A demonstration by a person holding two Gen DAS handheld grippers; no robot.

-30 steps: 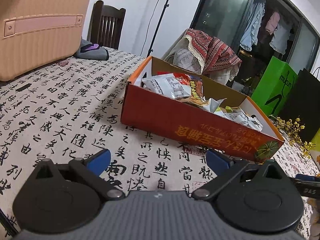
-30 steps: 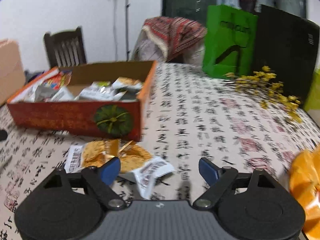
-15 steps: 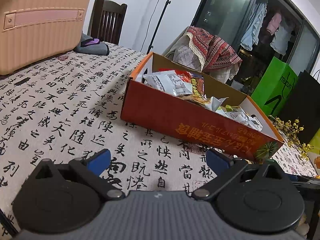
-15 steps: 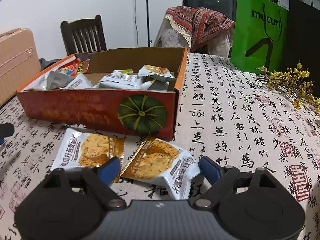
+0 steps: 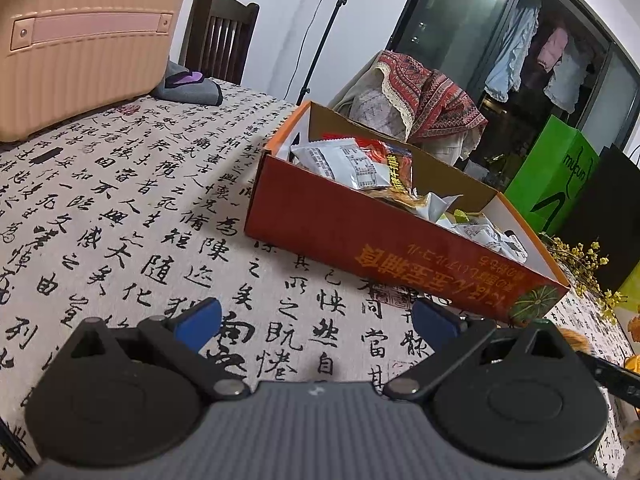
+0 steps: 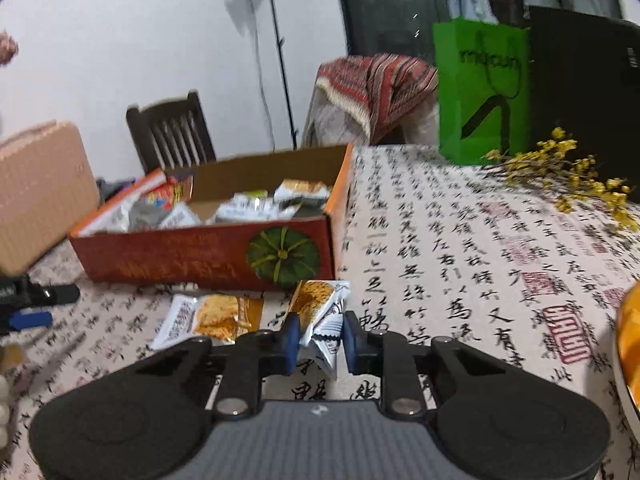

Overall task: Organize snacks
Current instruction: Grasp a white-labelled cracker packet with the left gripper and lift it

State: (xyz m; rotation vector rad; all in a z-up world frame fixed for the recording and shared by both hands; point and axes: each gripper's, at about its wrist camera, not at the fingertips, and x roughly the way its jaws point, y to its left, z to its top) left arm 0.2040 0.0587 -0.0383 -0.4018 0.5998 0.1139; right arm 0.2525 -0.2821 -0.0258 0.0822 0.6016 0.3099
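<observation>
An orange cardboard box (image 6: 208, 256) with a pumpkin picture holds several snack packets; it also shows in the left wrist view (image 5: 360, 236). My right gripper (image 6: 320, 338) is shut on a white and orange snack packet (image 6: 322, 312), lifted a little off the table in front of the box. A second packet (image 6: 208, 318) lies flat on the tablecloth to its left. My left gripper (image 5: 316, 318) is open and empty, low over the tablecloth in front of the box's left end.
A pink suitcase (image 5: 80, 40) and a dark wooden chair (image 5: 218, 36) stand at the far left. A green bag (image 6: 482, 88), a black bag and yellow dried flowers (image 6: 568, 176) are at the back right. An orange object (image 6: 628, 344) sits at the right edge.
My right gripper has closed on the right-hand snack packet and raised it off the table. The left gripper has barely moved and stays open.
</observation>
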